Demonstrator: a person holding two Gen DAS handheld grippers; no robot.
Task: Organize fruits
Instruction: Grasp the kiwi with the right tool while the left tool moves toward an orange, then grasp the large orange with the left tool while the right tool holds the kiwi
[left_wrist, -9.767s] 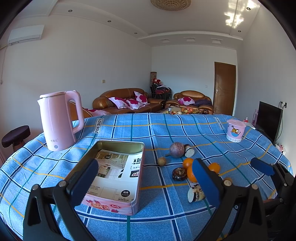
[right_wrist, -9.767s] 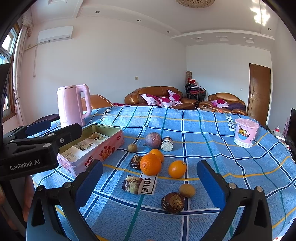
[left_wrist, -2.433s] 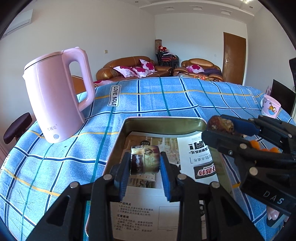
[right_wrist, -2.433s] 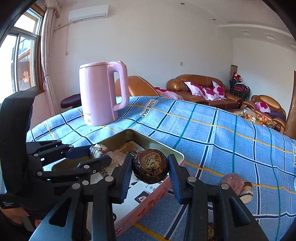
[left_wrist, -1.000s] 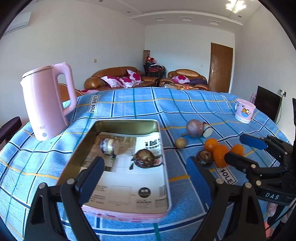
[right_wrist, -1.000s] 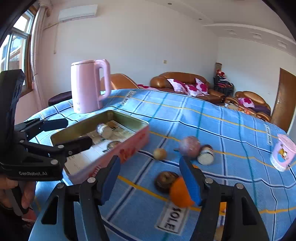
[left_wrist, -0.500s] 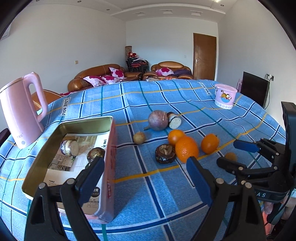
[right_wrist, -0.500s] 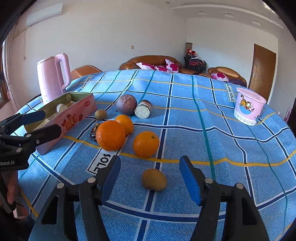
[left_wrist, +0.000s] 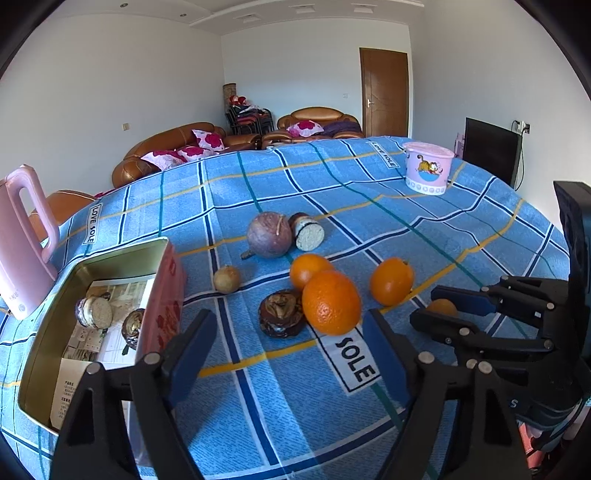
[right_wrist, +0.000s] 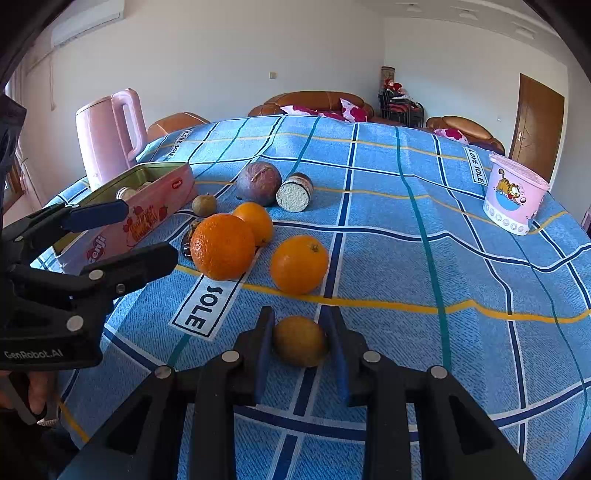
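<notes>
My right gripper (right_wrist: 300, 320) is shut on a small yellow-brown fruit (right_wrist: 300, 341) that rests on the blue checked cloth. From the left wrist view that gripper (left_wrist: 439, 308) shows at the right edge. My left gripper (left_wrist: 284, 330) has its jaws closing, and a dark brown fruit (left_wrist: 282, 313) lies just ahead of its tips, untouched. Beside that fruit sit a large orange (left_wrist: 330, 302) and two smaller oranges (left_wrist: 391, 280). A purple fruit (left_wrist: 267, 234), a cut piece (left_wrist: 308, 234) and a small brown fruit (left_wrist: 226, 278) lie behind. The open tin (left_wrist: 162, 251) at left holds two fruits.
A pink kettle (right_wrist: 110, 125) stands behind the tin at the far left. A pink cartoon cup (right_wrist: 513, 192) sits at the far right of the table. The cloth drops off at the near edge. Sofas and a door lie beyond the table.
My right gripper has dropped over the small yellow-brown fruit and closed on it. My left gripper has swung right from the tin toward the fruit cluster, and its jaws have narrowed.
</notes>
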